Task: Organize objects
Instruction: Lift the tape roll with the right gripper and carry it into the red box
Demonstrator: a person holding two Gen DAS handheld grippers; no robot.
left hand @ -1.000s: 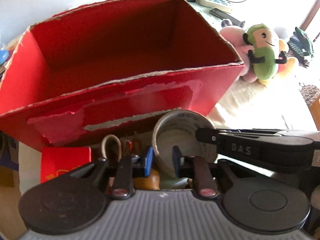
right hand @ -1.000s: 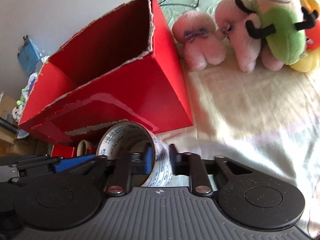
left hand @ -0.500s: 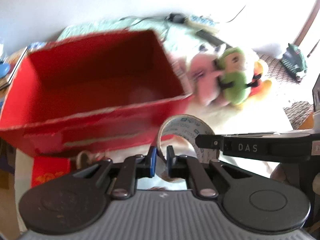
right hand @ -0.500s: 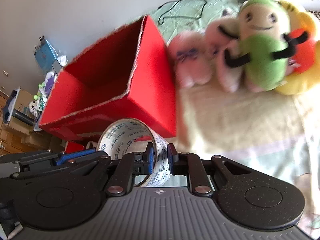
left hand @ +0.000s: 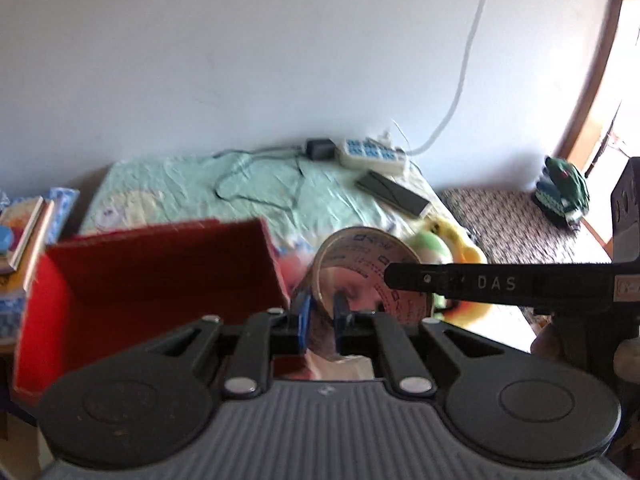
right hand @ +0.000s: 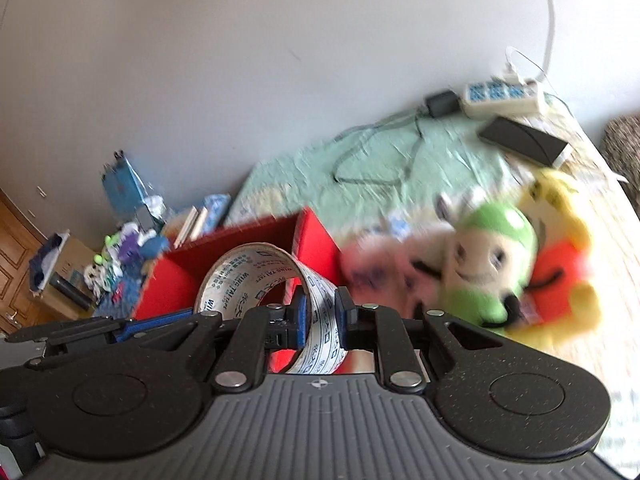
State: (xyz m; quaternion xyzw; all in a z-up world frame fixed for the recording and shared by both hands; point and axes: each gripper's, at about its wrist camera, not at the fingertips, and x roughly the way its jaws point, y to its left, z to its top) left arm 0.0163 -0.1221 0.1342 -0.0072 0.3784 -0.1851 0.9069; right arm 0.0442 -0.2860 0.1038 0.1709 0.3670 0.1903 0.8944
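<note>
A roll of printed packing tape [left hand: 360, 256] [right hand: 256, 268] hangs in the air, gripped from both sides. My left gripper [left hand: 320, 314] is shut on the roll's near wall. My right gripper [right hand: 322, 316] is shut on the wall of the same roll, and one of its fingers [left hand: 480, 282] crosses the left wrist view from the right. The open red cardboard box [left hand: 160, 272] [right hand: 316, 240] lies below and to the left of the roll, its inside in shadow. The left gripper's blue-padded finger [right hand: 152, 320] shows at the lower left of the right wrist view.
Plush toys [right hand: 492, 264] [left hand: 436, 248] sit on the bed right of the box. A power strip [left hand: 372, 152] [right hand: 504, 96], cables and a black flat device [left hand: 394, 194] lie near the wall. Books [left hand: 24, 224] and small clutter [right hand: 120, 248] stand at the left.
Both grippers have risen with the tape roll between them, and the views now tilt toward the wall. The red box has dropped lower in both views.
</note>
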